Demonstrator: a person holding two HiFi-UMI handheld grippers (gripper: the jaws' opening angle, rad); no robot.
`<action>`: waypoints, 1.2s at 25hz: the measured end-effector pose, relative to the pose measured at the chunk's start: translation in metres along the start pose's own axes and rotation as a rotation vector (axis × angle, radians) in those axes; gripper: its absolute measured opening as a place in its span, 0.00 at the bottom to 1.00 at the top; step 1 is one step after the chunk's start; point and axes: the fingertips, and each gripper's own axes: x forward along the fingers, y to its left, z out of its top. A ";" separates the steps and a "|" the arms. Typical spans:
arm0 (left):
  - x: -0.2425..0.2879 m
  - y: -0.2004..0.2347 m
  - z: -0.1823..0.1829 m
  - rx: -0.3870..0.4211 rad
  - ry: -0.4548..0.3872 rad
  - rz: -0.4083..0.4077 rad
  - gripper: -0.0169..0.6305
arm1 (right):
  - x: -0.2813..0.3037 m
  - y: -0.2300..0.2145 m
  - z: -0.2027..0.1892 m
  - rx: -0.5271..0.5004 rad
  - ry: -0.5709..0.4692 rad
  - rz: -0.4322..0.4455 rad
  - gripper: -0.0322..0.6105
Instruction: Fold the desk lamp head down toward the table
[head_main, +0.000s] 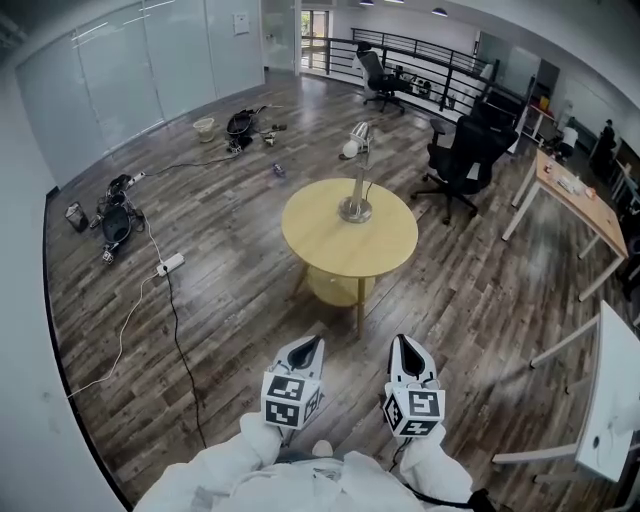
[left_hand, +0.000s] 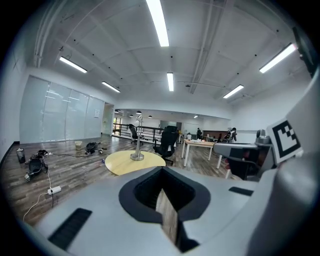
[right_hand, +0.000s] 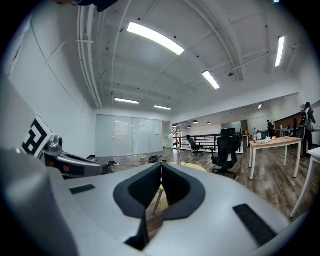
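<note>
A silver desk lamp (head_main: 357, 180) stands upright on a round yellow table (head_main: 330, 250), its white head (head_main: 356, 142) raised at the top of the pole. Both grippers are held well short of the table, side by side above the wood floor. My left gripper (head_main: 316, 341) and my right gripper (head_main: 402, 340) point toward the table, jaws shut and nothing in them. In the left gripper view the lamp (left_hand: 137, 145) and table (left_hand: 125, 162) lie far beyond the closed tips (left_hand: 162, 168). The right gripper view shows the lamp (right_hand: 178, 149) just past its closed tips (right_hand: 161, 164).
A black office chair (head_main: 460, 160) stands right of the table, another (head_main: 378, 75) farther back. A wooden desk (head_main: 580, 200) and a white table (head_main: 615, 400) are on the right. A power strip (head_main: 170, 264), cables and bags (head_main: 115, 220) lie on the floor at left.
</note>
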 end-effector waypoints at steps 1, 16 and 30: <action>0.007 0.001 0.002 -0.003 0.000 0.002 0.03 | 0.006 -0.004 -0.001 -0.001 0.005 0.004 0.07; 0.075 0.037 0.010 -0.039 0.026 0.026 0.03 | 0.080 -0.029 -0.012 0.012 0.050 0.022 0.07; 0.196 0.103 0.055 -0.021 0.032 -0.038 0.03 | 0.216 -0.059 0.000 0.027 0.054 -0.016 0.07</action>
